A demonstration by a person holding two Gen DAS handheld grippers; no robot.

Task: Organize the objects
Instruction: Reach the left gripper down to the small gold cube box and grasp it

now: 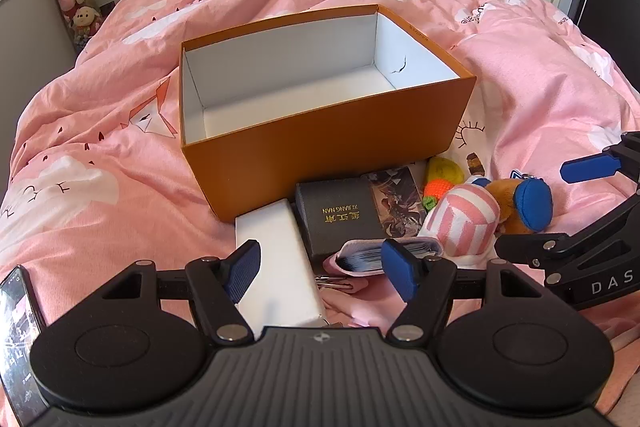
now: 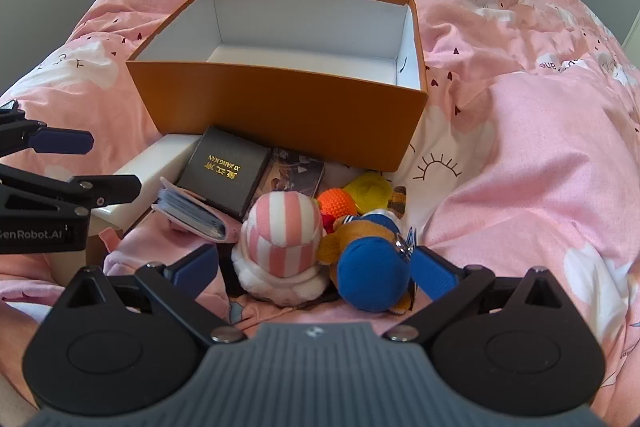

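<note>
A bed (image 1: 120,131) under a pink printed duvet fills the room, with a grey wall behind. On it an orange box (image 1: 328,143) stands open and is seen to be empty. Just in front of the box a heap of small things is gathered: a white carton (image 1: 276,259), a black case (image 1: 340,215), a picture card (image 1: 396,199), a card wallet (image 2: 192,211), a striped plush (image 2: 280,239), a blue-capped plush (image 2: 368,267) and crocheted pieces (image 2: 352,195).

The plush toys are judged light and soft, best pinched across the body; the carton and case are judged stiff and smooth, best taken across their narrow sides.

The left hand-held gripper (image 1: 320,263) is held wide apart above the carton and wallet, with nothing gripped. The right hand-held gripper (image 2: 316,271) is likewise spread wide, bracketing both plush toys; contact cannot be told for certain.
</note>
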